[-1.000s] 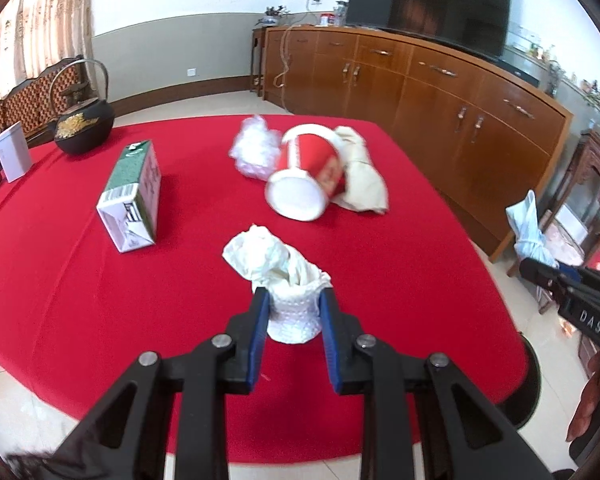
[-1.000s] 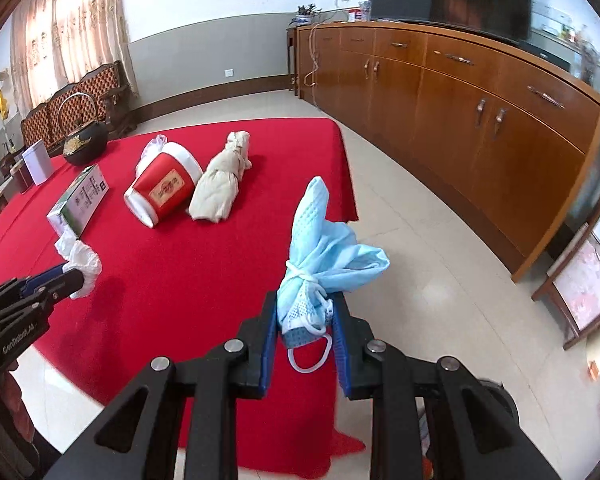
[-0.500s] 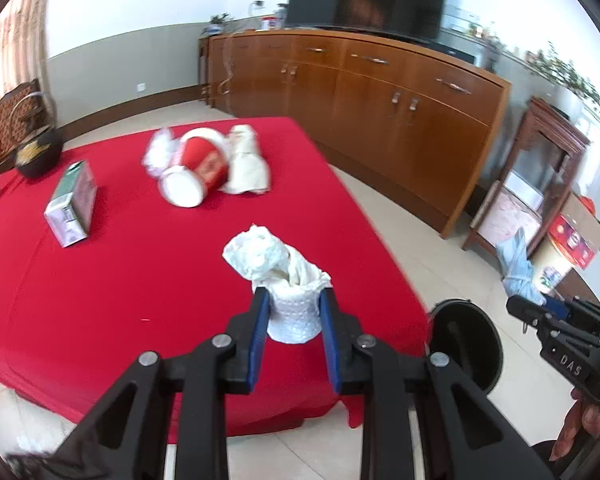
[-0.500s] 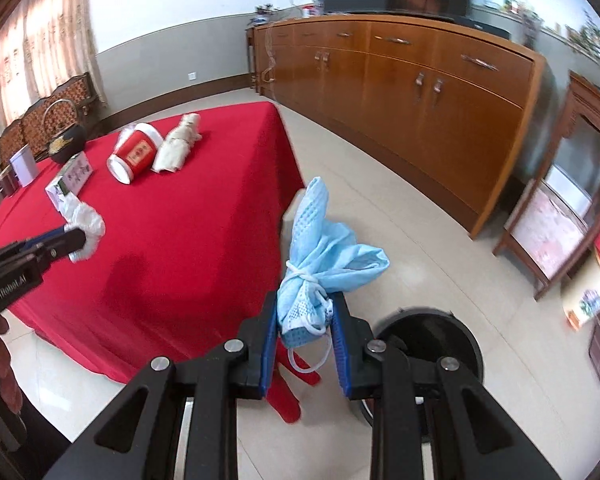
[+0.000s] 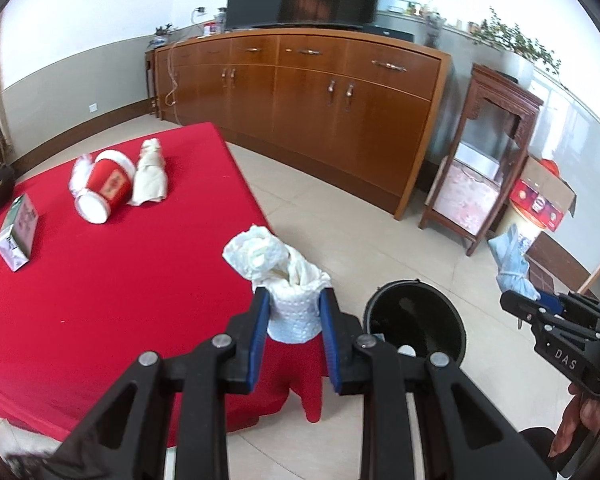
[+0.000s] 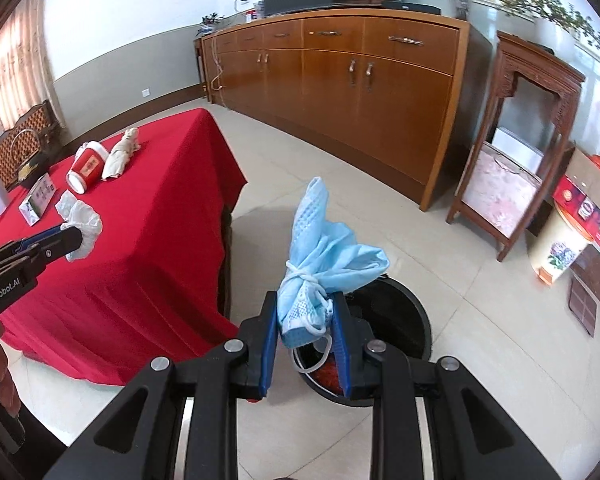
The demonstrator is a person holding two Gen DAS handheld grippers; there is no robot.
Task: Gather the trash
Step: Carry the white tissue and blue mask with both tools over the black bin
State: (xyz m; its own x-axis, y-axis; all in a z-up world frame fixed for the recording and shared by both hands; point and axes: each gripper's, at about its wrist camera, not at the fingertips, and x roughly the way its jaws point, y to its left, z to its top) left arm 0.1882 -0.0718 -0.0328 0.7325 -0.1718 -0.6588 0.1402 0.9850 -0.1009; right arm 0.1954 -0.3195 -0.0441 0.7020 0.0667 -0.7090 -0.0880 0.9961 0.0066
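Left wrist view: left gripper (image 5: 294, 332) clamped on crumpled tissue (image 5: 278, 276), right gripper (image 6: 305, 346) on blue mask (image 6: 324, 264). Both carried off red table (image 5: 100, 280); black bin (image 5: 416, 320) now below. Release judged next.

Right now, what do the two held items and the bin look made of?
White wad in the left gripper: soft tissue paper, matte; dotted embossing, crumpled folds. Blue bundle in the right gripper: likely nonwoven face-mask fabric, matte; pleats and white elastic loops. Bin: probably black plastic; smooth, slightly glossy inside.
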